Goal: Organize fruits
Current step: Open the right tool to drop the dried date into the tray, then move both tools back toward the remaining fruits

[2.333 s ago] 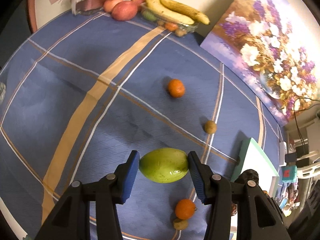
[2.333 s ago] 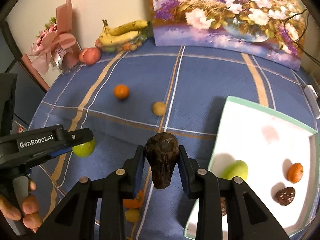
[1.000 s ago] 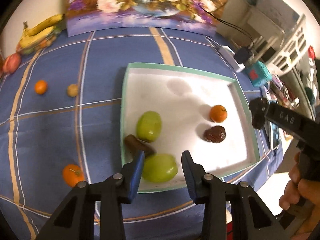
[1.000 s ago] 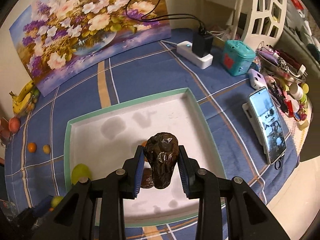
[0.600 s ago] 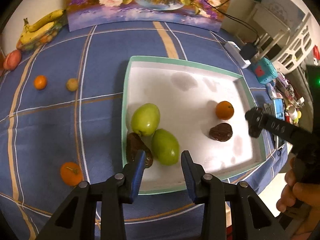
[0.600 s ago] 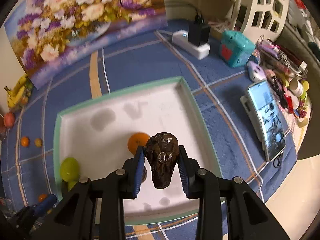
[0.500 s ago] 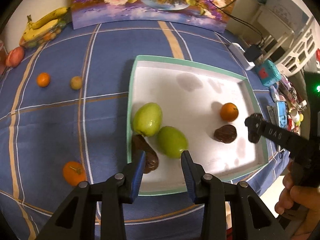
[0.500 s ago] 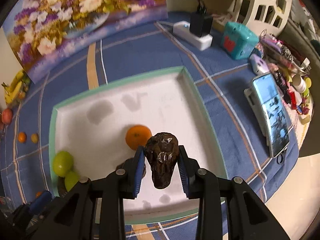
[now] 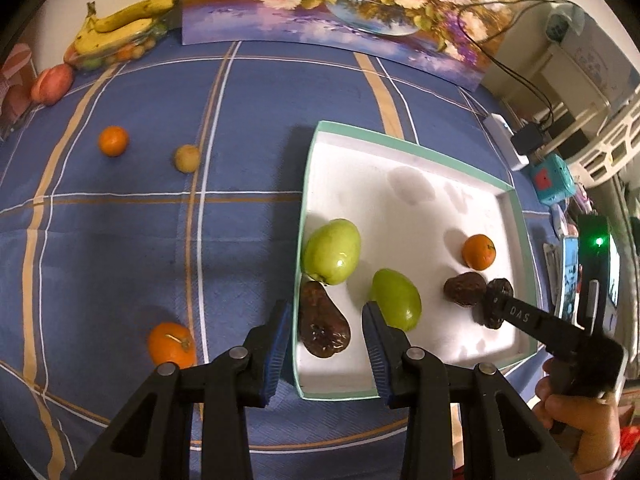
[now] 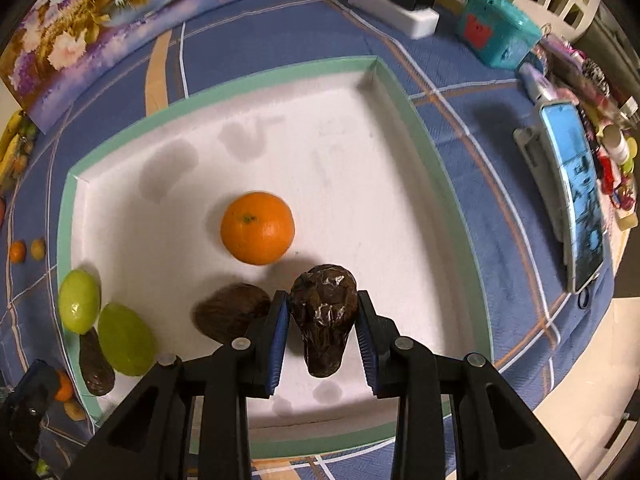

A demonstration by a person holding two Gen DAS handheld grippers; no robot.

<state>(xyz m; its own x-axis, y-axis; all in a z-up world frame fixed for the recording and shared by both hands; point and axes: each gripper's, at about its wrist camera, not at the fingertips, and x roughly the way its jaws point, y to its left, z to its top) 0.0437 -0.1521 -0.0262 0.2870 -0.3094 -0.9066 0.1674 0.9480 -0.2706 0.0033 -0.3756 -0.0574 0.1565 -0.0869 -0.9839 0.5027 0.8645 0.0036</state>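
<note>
Right gripper (image 10: 323,334): blue pads are clamped on a dark wrinkled fruit (image 10: 323,314), held low over the white floor of the green-rimmed tray (image 10: 396,92), at about 5 o'clock from the tray's centre in the right wrist view. Whether the fruit touches the floor cannot be told.

Left gripper (image 9: 326,334): jaws are spread apart with nothing gripped; it is poised over the tray's near-left corner, 1 finger outside the rim, 1 inside.

Inside the tray, left wrist view:
- 1 green pear-shaped fruit (image 9: 331,251) is seen at 9 o'clock, against the left wall.
- 1 dark brown pear-shaped fruit (image 9: 322,321) lies at 7 o'clock, just below the green one and touching it, between the open fingers in the view.
- 1 green oval fruit (image 9: 396,299) lies at 6 o'clock, near the right finger.
- 1 orange (image 9: 479,252) sits at 3 o'clock.
- 1 brown shrivelled fruit (image 9: 464,289) lies just below the orange, right beside the right gripper's tip.

On the blue striped cloth (image 9: 140,220), outside the tray:
- 1 stemmed orange (image 9: 172,345) is seen at 8 o'clock of the view, near the left finger.
- 1 small orange (image 9: 113,141) and 1 small yellow fruit (image 9: 187,158) are seen at 10 o'clock, well apart from the tray.
- Bananas (image 9: 120,28) and a red fruit (image 9: 52,86) are noted at the far left edge.

A flower painting (image 9: 340,4) is propped along the far edge at 12 o'clock. A phone (image 10: 578,200) lies at 3 o'clock in the right wrist view.
</note>
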